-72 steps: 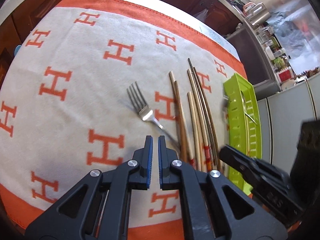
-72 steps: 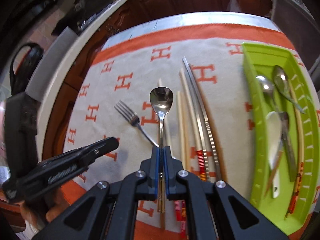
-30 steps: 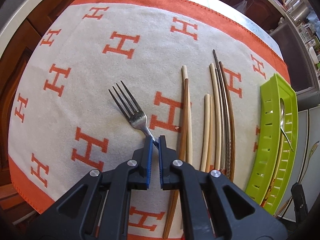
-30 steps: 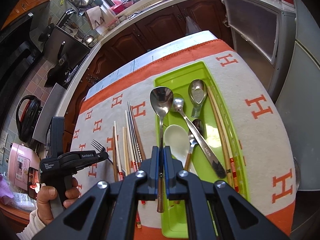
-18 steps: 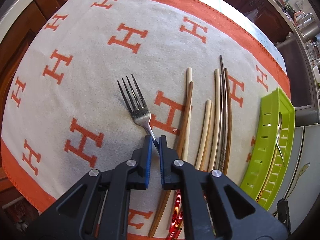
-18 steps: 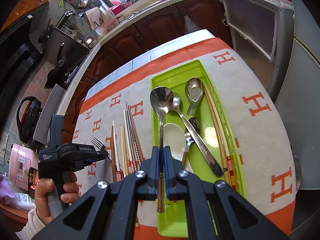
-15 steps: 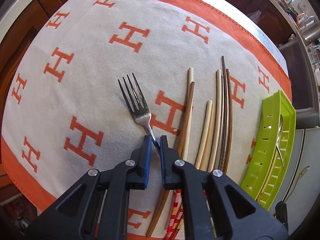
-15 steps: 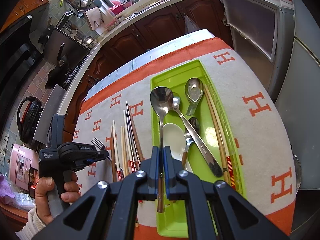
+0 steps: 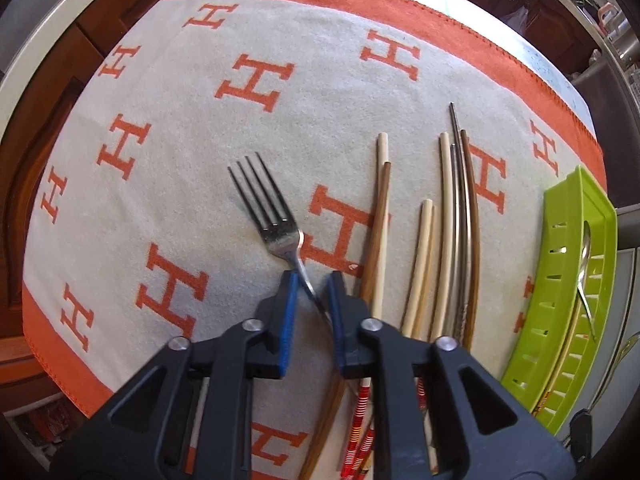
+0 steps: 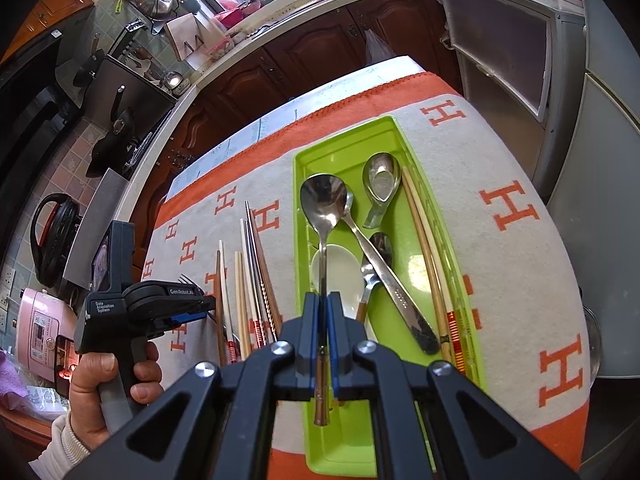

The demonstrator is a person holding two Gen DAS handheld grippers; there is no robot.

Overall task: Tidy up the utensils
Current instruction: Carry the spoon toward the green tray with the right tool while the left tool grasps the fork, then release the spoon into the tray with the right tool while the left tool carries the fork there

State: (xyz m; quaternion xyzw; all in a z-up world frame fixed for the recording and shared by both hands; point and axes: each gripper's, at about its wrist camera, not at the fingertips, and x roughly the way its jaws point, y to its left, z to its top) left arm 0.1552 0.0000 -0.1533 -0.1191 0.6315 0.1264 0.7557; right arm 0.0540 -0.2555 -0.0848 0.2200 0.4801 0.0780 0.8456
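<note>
The big risk is sitting on the left: the left tongs [image 9: 311, 280] are straddling the thin neck of the fork [image 9: 267, 216] with the pads parted a little, and that neck is running slantwise through the gap rather than square to it. If they are closing like that, I'd judge the fork could be twisting or skating out across the blanket [image 9: 208, 128] — or nudging the nearest brown chopstick [image 9: 378, 232], which is lying just beside it among the loose chopsticks [image 9: 448, 220]. The pads are looking close to the metal, but I cannot tell whether either one is actually touching it; nothing is being gripped there yet.

On the right, the worry is a clumsy drop. The right tongs [image 10: 323, 300] are clenched on the handle of a steel spoon [image 10: 323, 204], holding it above the green tray [image 10: 298, 208], bowl pointing away. Below it the tray is already carrying a white spoon [image 10: 340, 272], other metal spoons and a pair of chopsticks along its far wall, so a release from this height could be sending the spoon clattering onto them or leaving it propped on the rim — coming lower first seems wise.

The tray is resting on the blanket on the desk, well to the right of the fork.
</note>
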